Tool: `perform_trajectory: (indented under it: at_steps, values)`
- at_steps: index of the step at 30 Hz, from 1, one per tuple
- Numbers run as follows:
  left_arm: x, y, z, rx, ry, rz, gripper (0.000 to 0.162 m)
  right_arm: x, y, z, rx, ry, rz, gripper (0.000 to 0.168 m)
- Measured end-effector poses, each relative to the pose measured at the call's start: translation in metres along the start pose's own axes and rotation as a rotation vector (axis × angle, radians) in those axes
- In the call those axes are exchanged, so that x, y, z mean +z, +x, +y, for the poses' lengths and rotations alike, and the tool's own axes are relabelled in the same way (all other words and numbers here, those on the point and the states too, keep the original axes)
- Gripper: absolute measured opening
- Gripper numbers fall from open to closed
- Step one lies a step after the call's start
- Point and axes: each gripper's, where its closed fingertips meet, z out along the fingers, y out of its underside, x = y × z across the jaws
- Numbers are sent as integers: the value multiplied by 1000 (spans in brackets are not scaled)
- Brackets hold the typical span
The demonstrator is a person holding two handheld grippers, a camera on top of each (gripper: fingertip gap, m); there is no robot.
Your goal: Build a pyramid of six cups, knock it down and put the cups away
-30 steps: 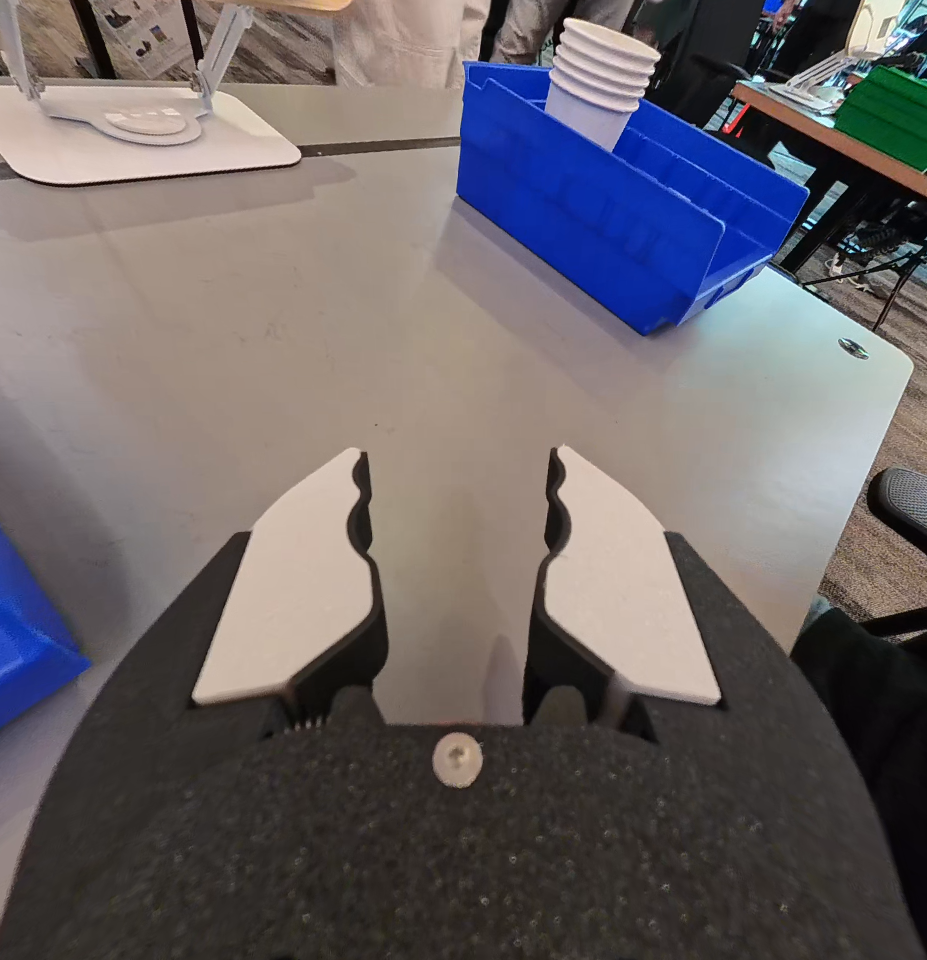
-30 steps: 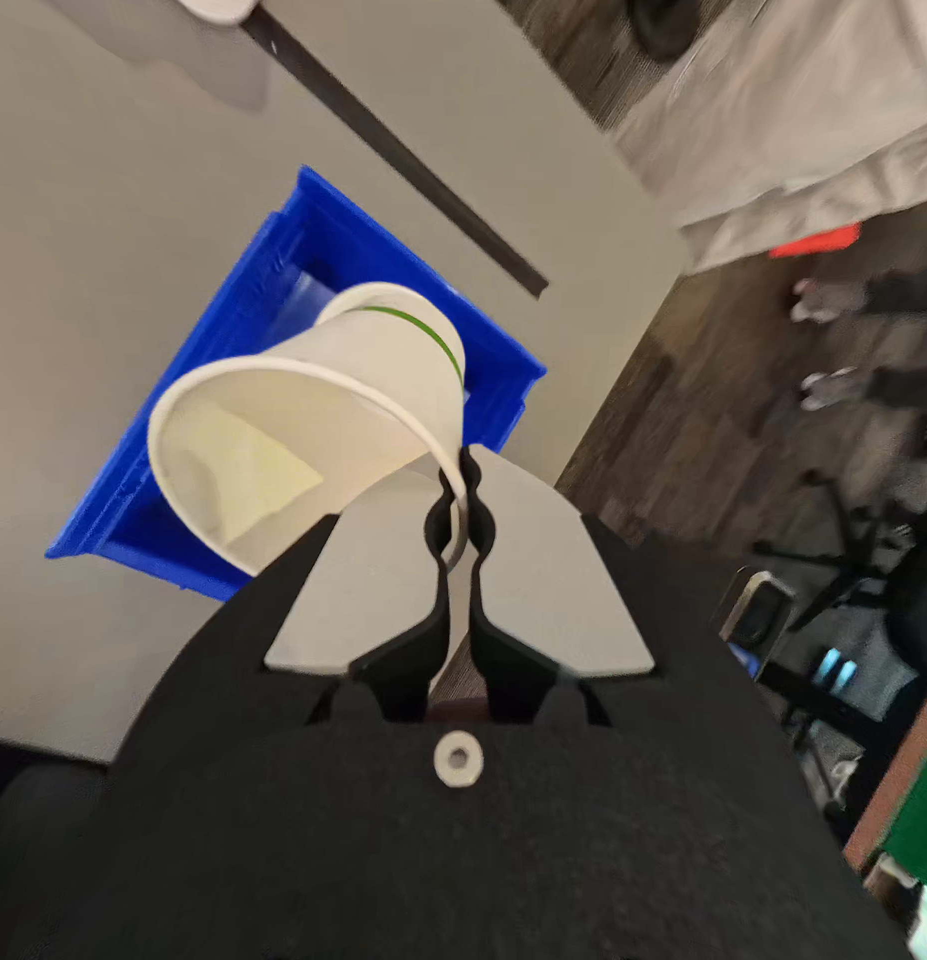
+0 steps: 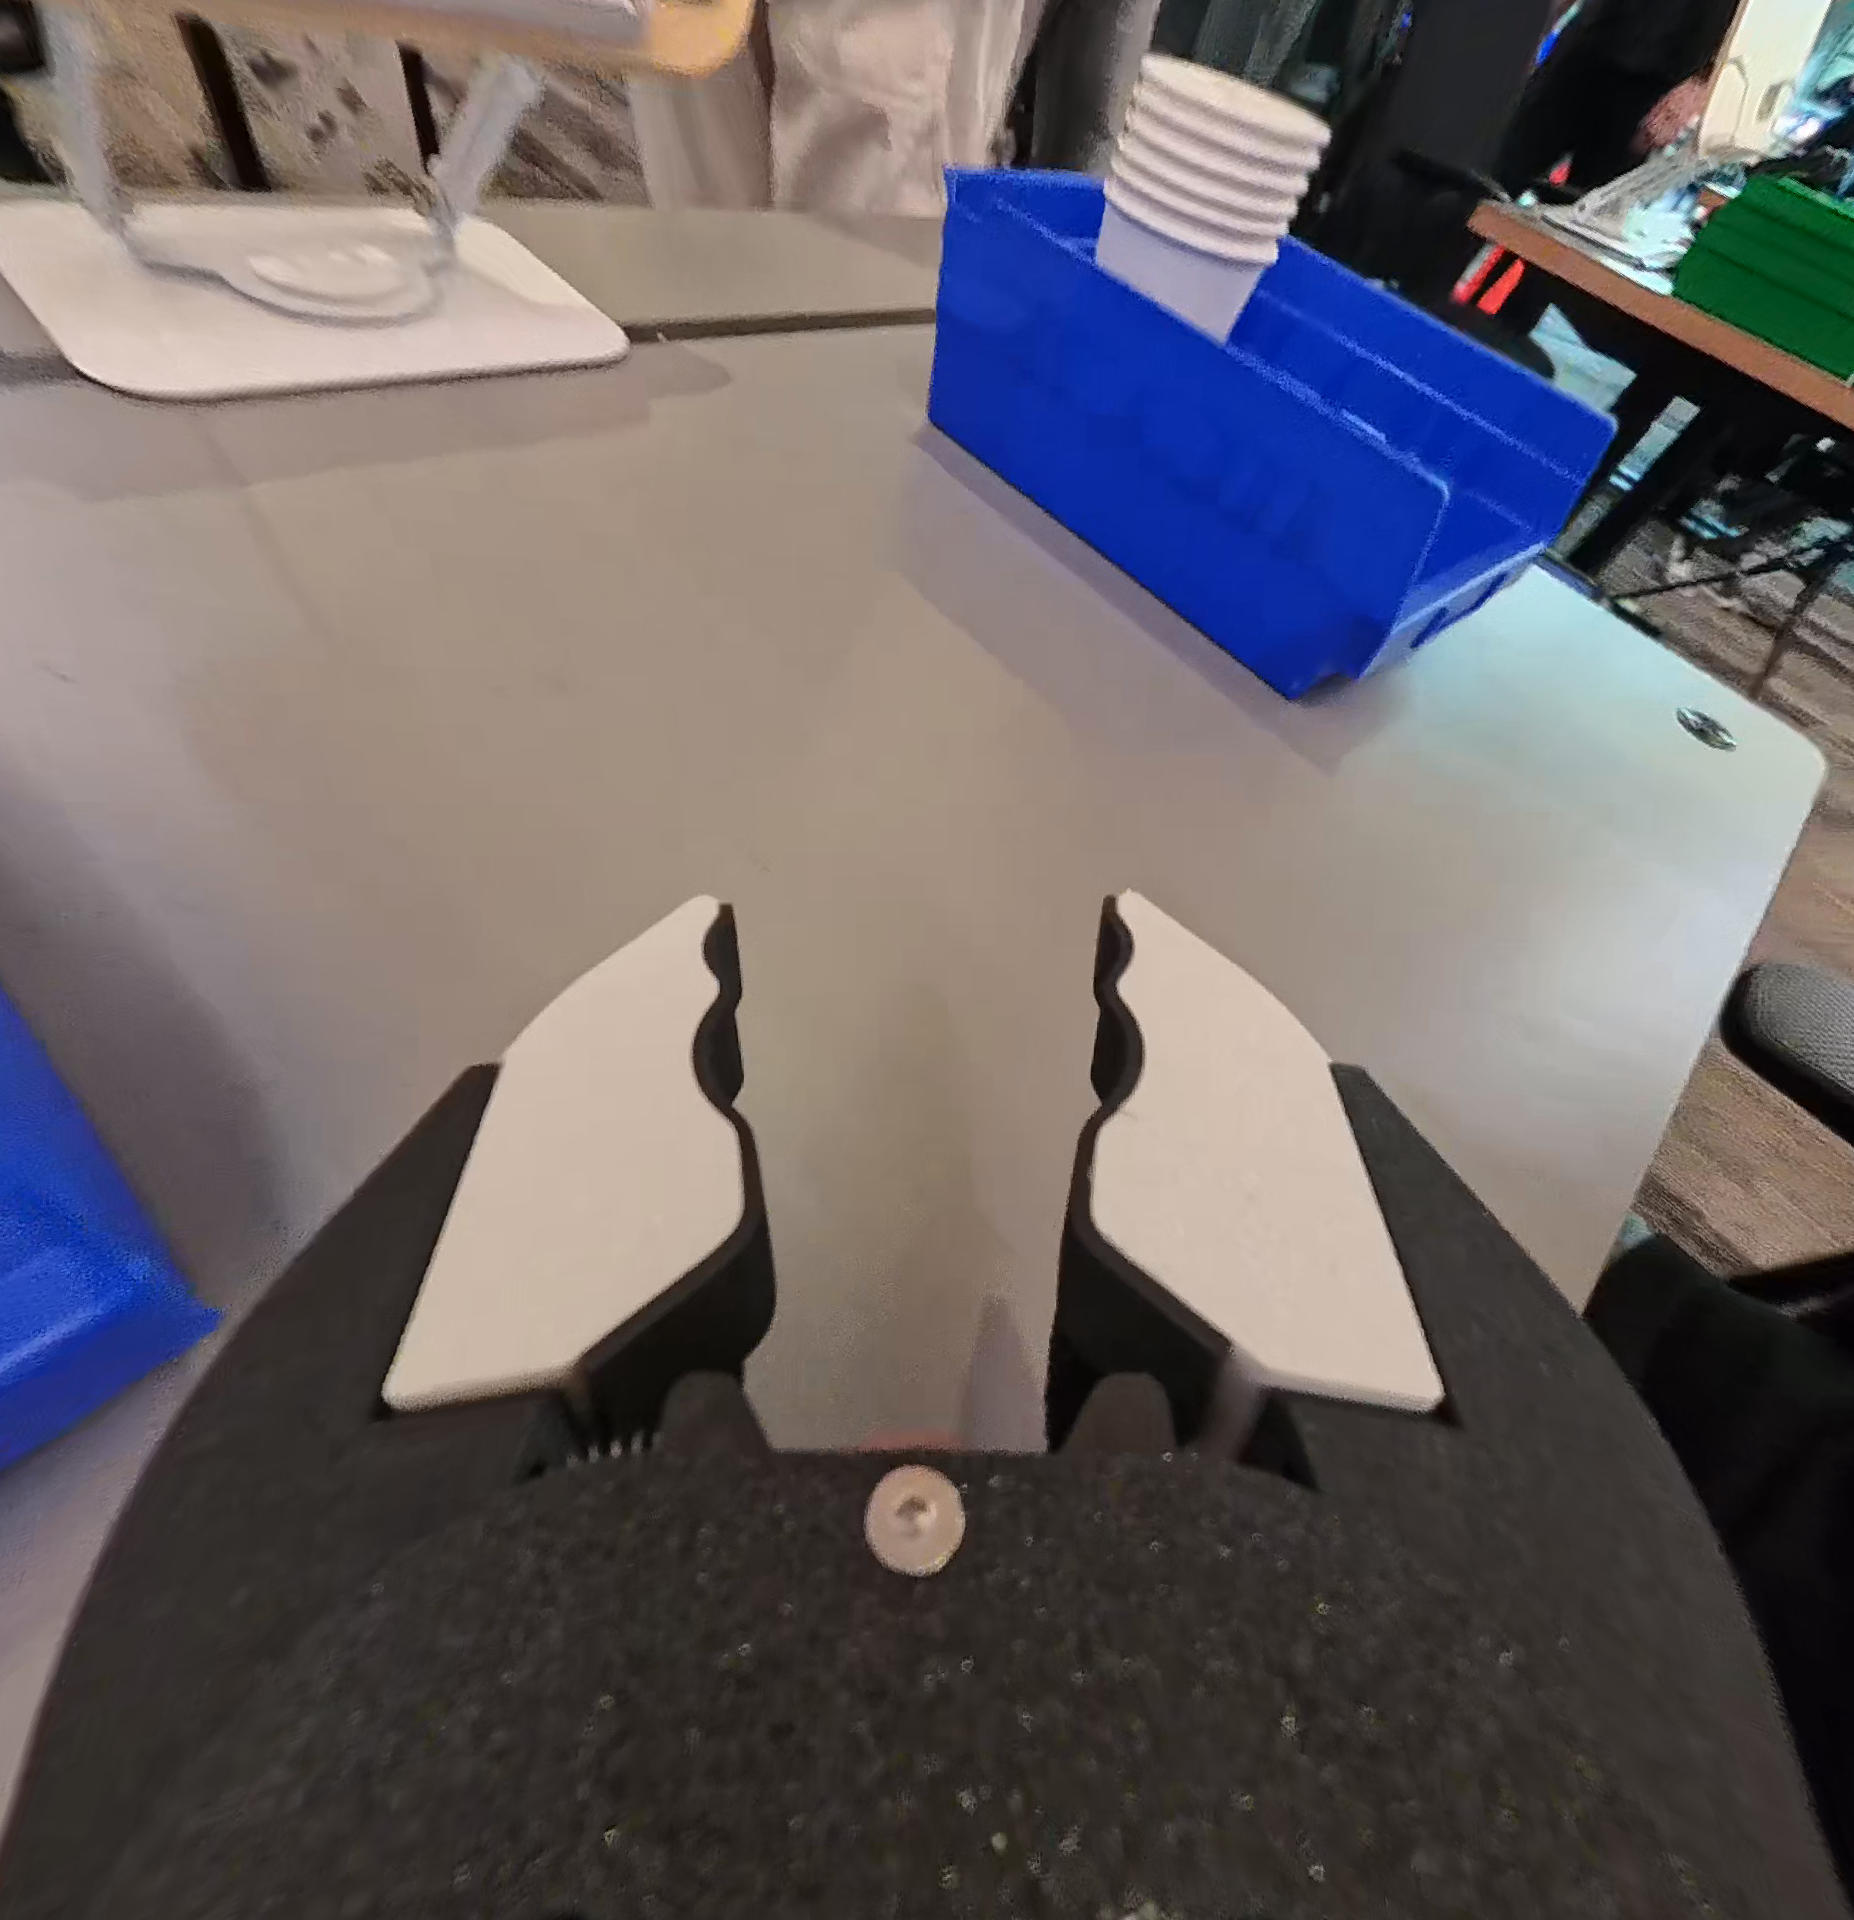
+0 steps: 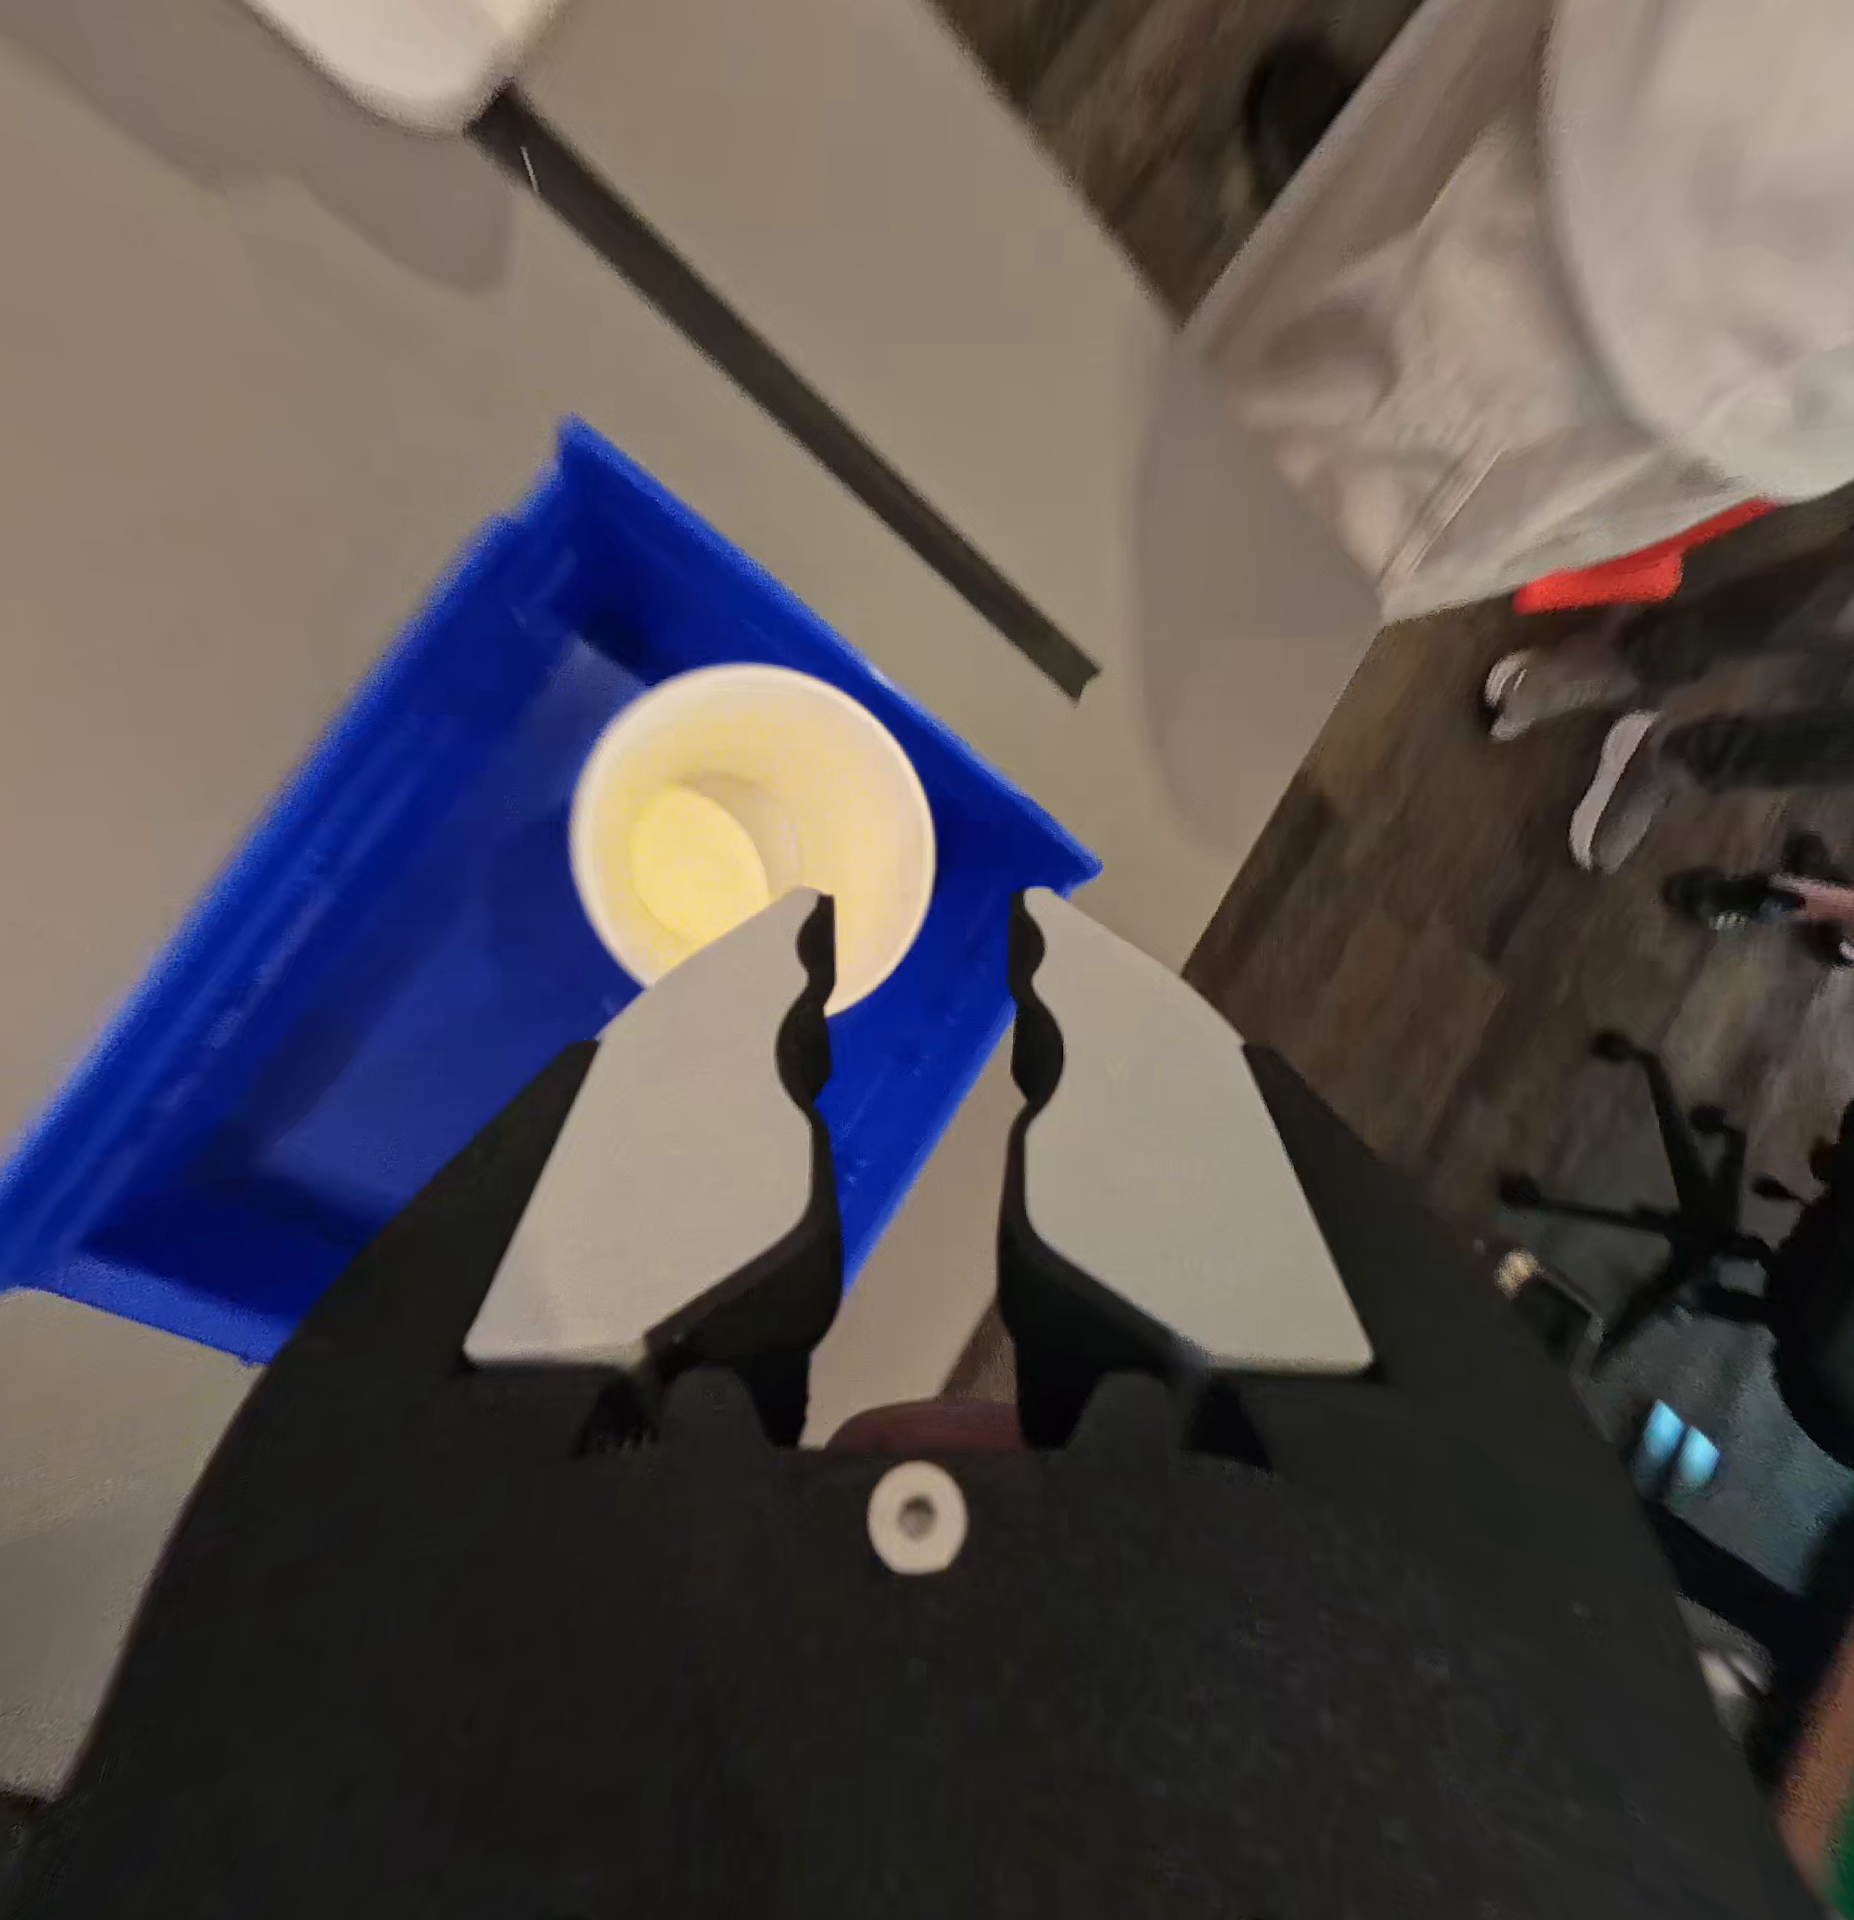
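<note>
One cup stack [image 3: 1203, 187] — one blue bin [image 3: 1214, 457]

left tongs [image 3: 918, 914] and right tongs [image 4: 918, 909] both gape, empty.

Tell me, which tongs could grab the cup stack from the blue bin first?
Probably the right tongs: open, directly above the cup stack in the blue bin. The left tongs are open too, but farther back over the table.

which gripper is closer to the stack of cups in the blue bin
Right. The right gripper hangs open just above the stack of cups in the blue bin, looking down into the top cup. The left gripper is open over the table, well short of the bin.
</note>
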Motion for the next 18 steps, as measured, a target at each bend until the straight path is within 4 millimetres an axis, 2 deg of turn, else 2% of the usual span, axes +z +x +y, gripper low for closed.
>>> perform_trajectory:
  at_steps: [2,4,7,10,13,16,18]
  values:
    - [-11,-6,-14,13,44,-55,65,-33,-14,-2,61,176,28,36]
    - [-28,-16,-29,12,91,-124,65,-63,-36,5,135,361,40,37]
    - [-60,-38,-43,3,146,-260,65,-90,-69,33,257,587,80,37]
    - [-97,-60,-43,-27,188,-398,65,-89,-110,71,355,707,88,44]
    - [-128,-82,-24,-51,183,-545,65,-80,-146,105,457,803,88,49]
    - [-143,-99,-2,-76,167,-638,71,-64,-171,132,539,841,110,58]
    - [-146,-106,8,-93,178,-662,73,-58,-179,146,540,852,169,58]
